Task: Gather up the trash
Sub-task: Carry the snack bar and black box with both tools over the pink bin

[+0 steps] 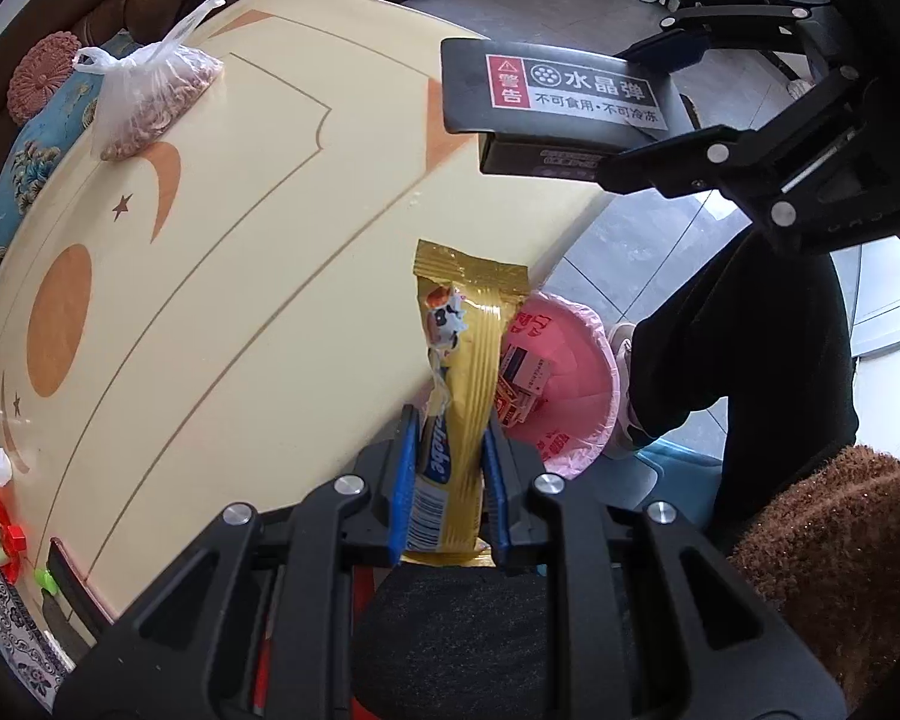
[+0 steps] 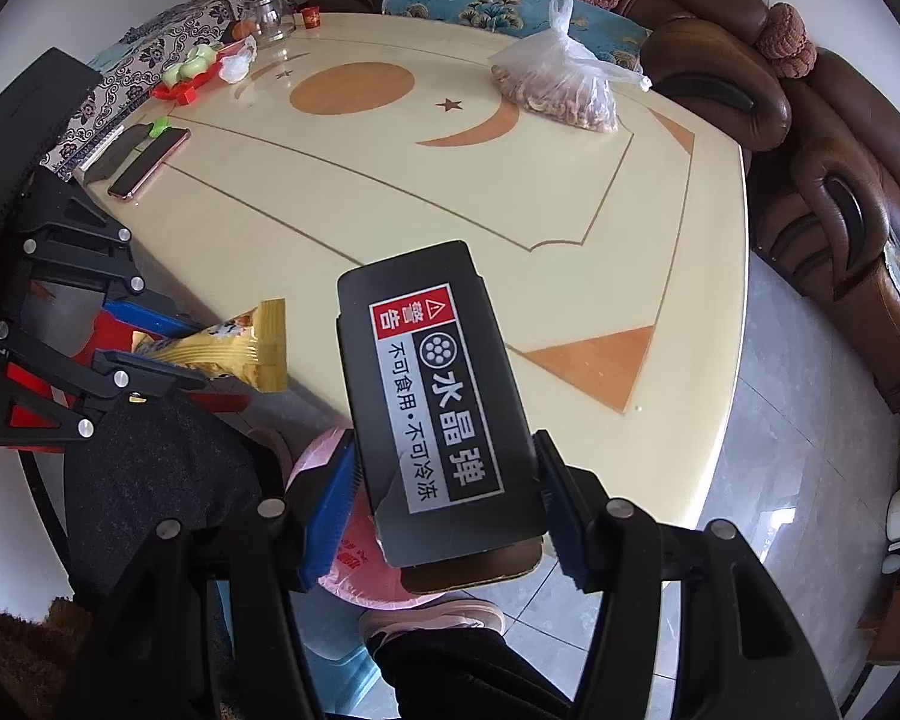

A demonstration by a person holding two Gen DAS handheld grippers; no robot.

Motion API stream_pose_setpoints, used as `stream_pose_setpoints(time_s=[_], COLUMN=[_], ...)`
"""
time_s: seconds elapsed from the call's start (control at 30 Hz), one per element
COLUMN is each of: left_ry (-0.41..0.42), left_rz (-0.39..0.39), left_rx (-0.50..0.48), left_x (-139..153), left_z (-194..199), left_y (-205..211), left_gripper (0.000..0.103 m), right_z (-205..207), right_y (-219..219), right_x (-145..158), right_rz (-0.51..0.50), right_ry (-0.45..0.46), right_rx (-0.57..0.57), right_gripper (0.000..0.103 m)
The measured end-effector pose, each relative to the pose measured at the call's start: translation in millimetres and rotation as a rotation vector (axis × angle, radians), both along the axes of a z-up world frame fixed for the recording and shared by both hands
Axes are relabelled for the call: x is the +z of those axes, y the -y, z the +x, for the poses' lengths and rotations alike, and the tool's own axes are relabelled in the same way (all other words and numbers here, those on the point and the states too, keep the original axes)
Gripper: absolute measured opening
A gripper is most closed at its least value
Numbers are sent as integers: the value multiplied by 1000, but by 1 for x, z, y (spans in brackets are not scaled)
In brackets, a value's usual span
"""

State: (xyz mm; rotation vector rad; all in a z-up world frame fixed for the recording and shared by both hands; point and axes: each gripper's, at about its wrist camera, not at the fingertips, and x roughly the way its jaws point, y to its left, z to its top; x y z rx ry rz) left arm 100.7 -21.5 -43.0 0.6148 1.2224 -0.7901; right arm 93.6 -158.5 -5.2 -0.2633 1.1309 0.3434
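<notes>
Two pieces of trash are held at once, one per gripper. The gold snack wrapper point(image 1: 462, 384) is pinched by the left gripper point(image 1: 450, 480), jaws closed nearly together on its lower half, blue pads flat against both long edges. It is judged very light, thin and crinkly, with a slick foil surface; the free top end stands unsupported above the pads and is likely to flop or flutter. A hold near the middle, as taken here, is judged sound; a hold at the sealed end would let it swing.

The black box point(image 2: 438, 414), labelled with a red warning panel and white print, is clamped by the right gripper point(image 2: 444, 498) across its short width, jaws kept wide by the box itself. It is judged stiff and light, probably cardboard with a sliding sleeve, though whether it is empty cannot be told. Smooth printed faces may slip, so the grip across the side edges is the safer one.

Both items are carried above the edge of the cream table point(image 2: 510, 192), close to the pink-lined bin point(image 1: 570, 372) on the floor beside a person's shoe point(image 2: 432, 615). Other trash is seen already inside.
</notes>
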Motion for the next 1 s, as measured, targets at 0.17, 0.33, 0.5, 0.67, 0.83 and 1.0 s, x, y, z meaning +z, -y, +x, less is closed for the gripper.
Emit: stream_pose_setpoints(time_s=[0.17, 0.33, 0.5, 0.67, 0.83, 1.0], left_ry=[-12, -32, -63, -109, -175, -230], left_rz=[-11, -1, -1, -16, -58, -96], left_rx=[-40, -81, -102, -99, -70, -3], left_x=[-19, -39, -60, -86, -118, -149], left_z=[-26, -46, -58, -64, -68, -63], left_y=[9, 16, 20, 21, 24, 24], left_gripper=[21, 21, 21, 21, 21, 21], right_z=[-25, -43, -56, -67, -78, -82], right_y=[-3, -2, -1, -2, -1, 2], right_x=[-8, -21, -34, -59, -91, -121], right_rz=[5, 7, -2, 5, 64, 86], right_ry=[5, 12, 26, 18, -22, -43], right_rx=[4, -8, -21, -27, -62, -102], right_gripper=[55, 56, 55, 56, 56, 56])
